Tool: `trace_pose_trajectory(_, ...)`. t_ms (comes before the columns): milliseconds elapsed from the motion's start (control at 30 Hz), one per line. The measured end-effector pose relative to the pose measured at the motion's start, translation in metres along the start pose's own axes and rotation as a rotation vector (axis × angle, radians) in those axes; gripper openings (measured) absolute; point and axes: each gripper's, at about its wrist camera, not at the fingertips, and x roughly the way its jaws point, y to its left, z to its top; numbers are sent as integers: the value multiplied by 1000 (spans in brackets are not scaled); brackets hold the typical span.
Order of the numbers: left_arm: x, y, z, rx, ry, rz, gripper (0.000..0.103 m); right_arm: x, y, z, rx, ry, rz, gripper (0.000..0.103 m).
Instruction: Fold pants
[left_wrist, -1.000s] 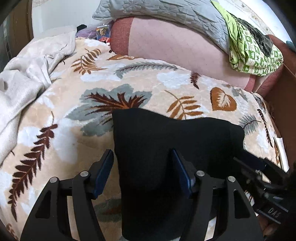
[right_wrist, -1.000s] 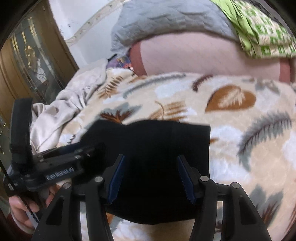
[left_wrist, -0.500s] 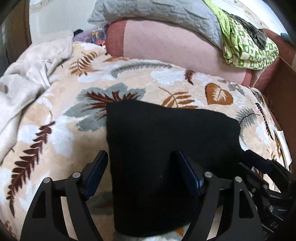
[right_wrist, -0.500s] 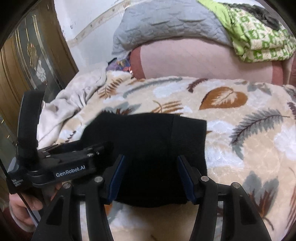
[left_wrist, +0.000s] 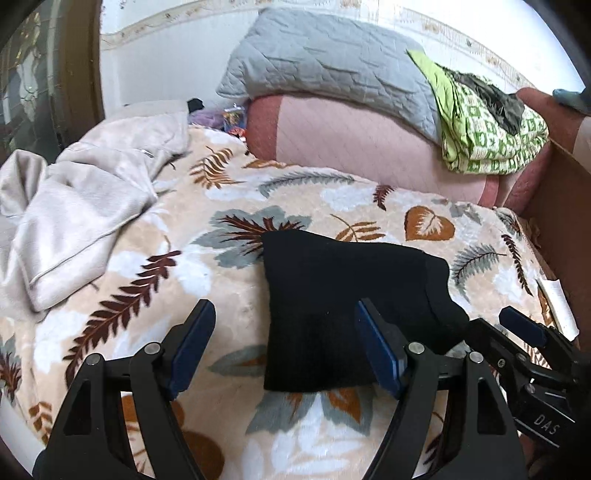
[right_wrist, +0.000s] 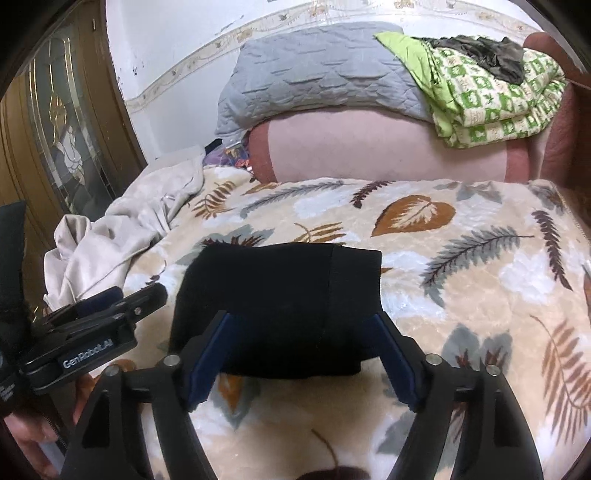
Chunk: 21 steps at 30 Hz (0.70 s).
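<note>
The black pants (left_wrist: 343, 295) lie folded into a compact rectangle on the leaf-patterned blanket (left_wrist: 155, 273). My left gripper (left_wrist: 284, 314) hovers open over their near left edge, its blue pads clear of the cloth. In the right wrist view the pants (right_wrist: 280, 291) sit just beyond my right gripper (right_wrist: 301, 317). Its jaws are opening and straddle the near edge of the pants without pressing on it. Each gripper shows in the other's view: the right gripper (left_wrist: 517, 332) at lower right, the left gripper (right_wrist: 110, 306) at left, with a hand below it.
A crumpled beige garment (left_wrist: 74, 206) lies on the left of the bed. At the back are a pink bolster (left_wrist: 369, 147), a grey quilted pillow (left_wrist: 325, 74) and a green patterned cloth (left_wrist: 491, 140). A cardboard box (left_wrist: 561, 206) borders the right, a glazed wooden door (right_wrist: 62, 140) the left.
Both grippers have drawn back and up from the pants, whose near edge now shows. The right jaws have widened; the left jaws widened slightly earlier. The pants stay flat.
</note>
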Motion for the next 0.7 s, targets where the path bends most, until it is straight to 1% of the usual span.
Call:
trace_pose_trajectory(233, -32, -3, -14, 19, -44, 27, 78, -16, 7, -11, 5, -2, 14, 81)
trace_pose_trajectory(467, -48, -7, -23, 43, -56, 59, 78, -26, 12, -20, 5, 0, 28, 81)
trace_pose_trajectory(700, -59, -10, -26, 44, -74, 59, 78, -32, 16, -26, 1, -2, 41, 81)
